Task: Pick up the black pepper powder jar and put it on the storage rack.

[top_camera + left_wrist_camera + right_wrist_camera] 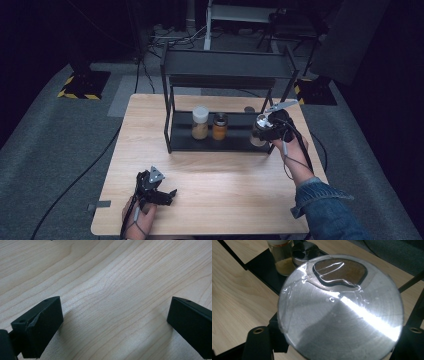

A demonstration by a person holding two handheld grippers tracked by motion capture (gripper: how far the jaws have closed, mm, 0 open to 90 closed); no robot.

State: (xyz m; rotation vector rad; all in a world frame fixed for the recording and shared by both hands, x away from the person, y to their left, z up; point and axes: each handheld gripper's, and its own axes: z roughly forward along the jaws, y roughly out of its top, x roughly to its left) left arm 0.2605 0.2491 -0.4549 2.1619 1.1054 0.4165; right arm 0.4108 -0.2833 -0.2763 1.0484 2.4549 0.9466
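A jar with a silver lid [340, 307] is pinched between the jaws of the right gripper [265, 129] at the right end of the lower shelf of a black rack [227, 75], which stands on the far half of the wooden table [210, 200]. In the right gripper view the brushed metal lid is seen from above, close to the camera, with a curved window in it through which brown contents are visible; the two black jaws are set against the jar's sides, one at each lower corner of the picture. Whether the jar's base is touching the shelf cannot be told.

Two more jars are seen on the same shelf to the left: a white-lidded jar [200, 122] with pale yellow contents, and just to its right a dark-lidded jar [220, 126] with orange contents. They are close together but apart.

The left gripper [167, 196] is held low over the near left part of the table, well apart from the rack. Its jaws are spread wide, and bare wood grain is seen between them.
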